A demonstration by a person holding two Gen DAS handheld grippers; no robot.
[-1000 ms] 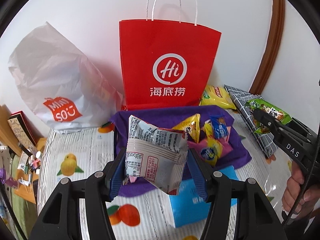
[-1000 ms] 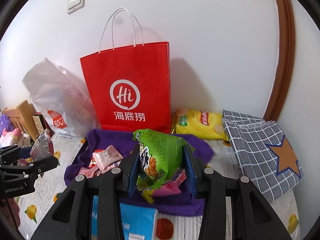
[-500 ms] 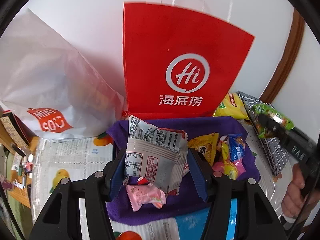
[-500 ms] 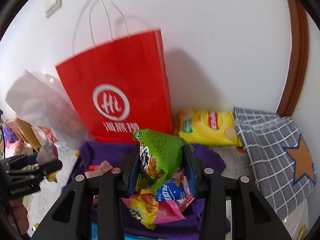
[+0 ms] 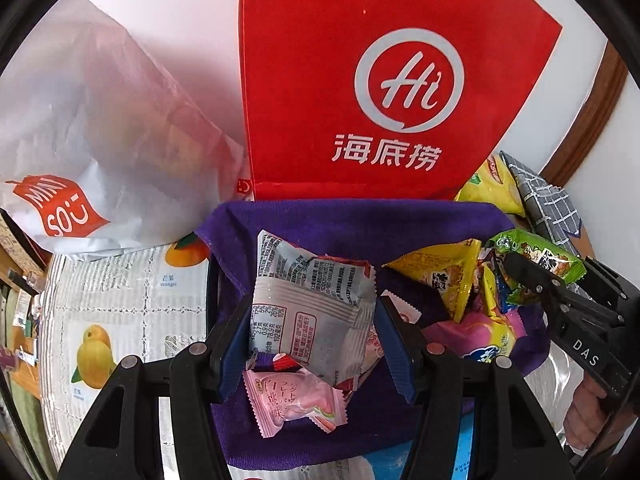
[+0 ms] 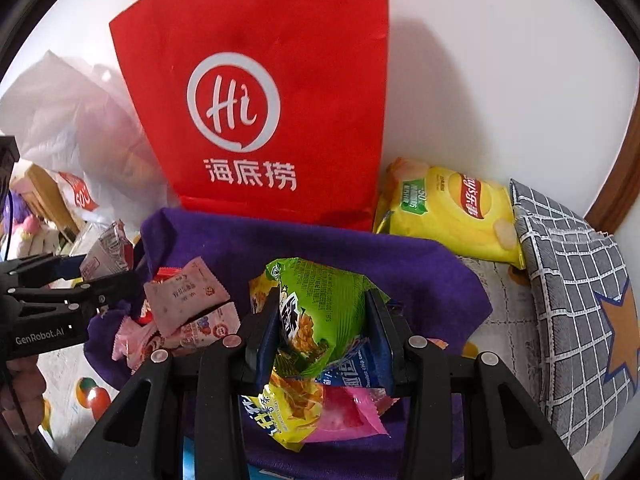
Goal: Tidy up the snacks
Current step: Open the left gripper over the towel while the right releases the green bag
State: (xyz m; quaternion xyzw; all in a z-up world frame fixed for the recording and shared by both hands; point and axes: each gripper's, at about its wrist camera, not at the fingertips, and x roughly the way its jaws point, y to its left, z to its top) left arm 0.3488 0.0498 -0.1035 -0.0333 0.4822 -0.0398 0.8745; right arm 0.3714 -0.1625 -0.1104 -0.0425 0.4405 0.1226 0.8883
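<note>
Holding a silver snack packet [image 5: 312, 308] in my left hand-held gripper [image 5: 316, 344] and a green snack bag [image 6: 320, 312] in my right hand-held gripper [image 6: 324, 336], both clamped tight over the purple cloth [image 5: 360, 228].

The left gripper [image 5: 314, 344] is black plastic with 2 blue ribbed pads [image 5: 394, 350] and round silver screws on its arms; its side carries white "GenRobot.AI" lettering. The right gripper [image 6: 320, 340] matches it, with "DAS" printed in white. Bare skin shows on the right hand [image 5: 588, 416] and the left hand [image 6: 22, 392].
</note>
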